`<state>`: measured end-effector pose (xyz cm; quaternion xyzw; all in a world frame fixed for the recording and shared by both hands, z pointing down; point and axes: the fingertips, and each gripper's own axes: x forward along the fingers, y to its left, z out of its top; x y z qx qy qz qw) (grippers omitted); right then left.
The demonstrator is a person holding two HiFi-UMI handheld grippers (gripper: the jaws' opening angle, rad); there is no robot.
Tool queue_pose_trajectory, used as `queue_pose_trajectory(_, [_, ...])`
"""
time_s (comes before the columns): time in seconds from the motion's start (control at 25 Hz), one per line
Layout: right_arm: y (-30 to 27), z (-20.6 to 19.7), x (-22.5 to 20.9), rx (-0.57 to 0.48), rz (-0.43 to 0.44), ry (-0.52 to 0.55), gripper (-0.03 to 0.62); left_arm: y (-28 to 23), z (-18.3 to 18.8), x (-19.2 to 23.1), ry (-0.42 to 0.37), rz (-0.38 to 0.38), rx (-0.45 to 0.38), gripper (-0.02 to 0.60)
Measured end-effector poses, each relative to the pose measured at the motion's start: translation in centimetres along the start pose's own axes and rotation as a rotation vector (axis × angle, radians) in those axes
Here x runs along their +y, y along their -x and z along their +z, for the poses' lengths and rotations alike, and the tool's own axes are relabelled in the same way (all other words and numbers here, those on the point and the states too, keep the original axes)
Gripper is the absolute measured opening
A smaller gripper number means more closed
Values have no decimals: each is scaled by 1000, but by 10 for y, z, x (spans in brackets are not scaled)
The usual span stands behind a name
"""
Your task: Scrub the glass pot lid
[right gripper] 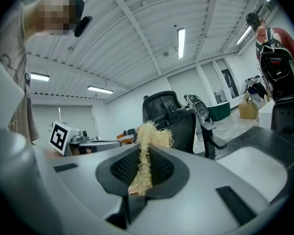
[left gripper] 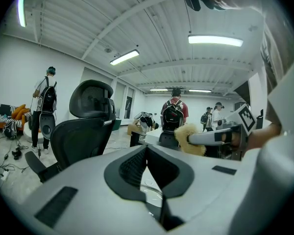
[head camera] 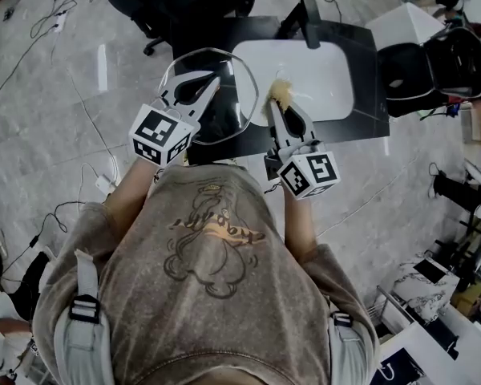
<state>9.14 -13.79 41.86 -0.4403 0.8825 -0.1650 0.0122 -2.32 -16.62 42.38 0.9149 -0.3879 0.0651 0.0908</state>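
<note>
In the head view I hold the clear glass pot lid (head camera: 234,95) tilted up over the black counter, left of the sink. My left gripper (head camera: 202,88) is shut on the lid; a sliver of its glass (left gripper: 150,189) shows between the closed jaws of the left gripper (left gripper: 148,153). My right gripper (head camera: 280,109) is shut on a shaggy yellow scrubber (head camera: 278,93), which sits at the lid's right edge. In the right gripper view the scrubber (right gripper: 145,148) sticks up from between the jaws of the right gripper (right gripper: 143,166). From the left gripper's camera the scrubber (left gripper: 191,138) appears on the right.
A white sink basin (head camera: 325,74) with a dark faucet (head camera: 309,14) is set in the black counter (head camera: 369,119). A black office chair (head camera: 148,6) stands behind, a black bag (head camera: 433,70) at the right. Cables lie on the floor. Several people with backpacks (left gripper: 173,116) stand in the room.
</note>
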Motion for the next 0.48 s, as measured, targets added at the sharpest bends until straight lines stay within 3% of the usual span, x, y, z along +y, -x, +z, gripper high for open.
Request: queue_pose_trajectory(0.48, [-9,-4,2,18,16,-2,40,-3,-6,2,19,1,19,17])
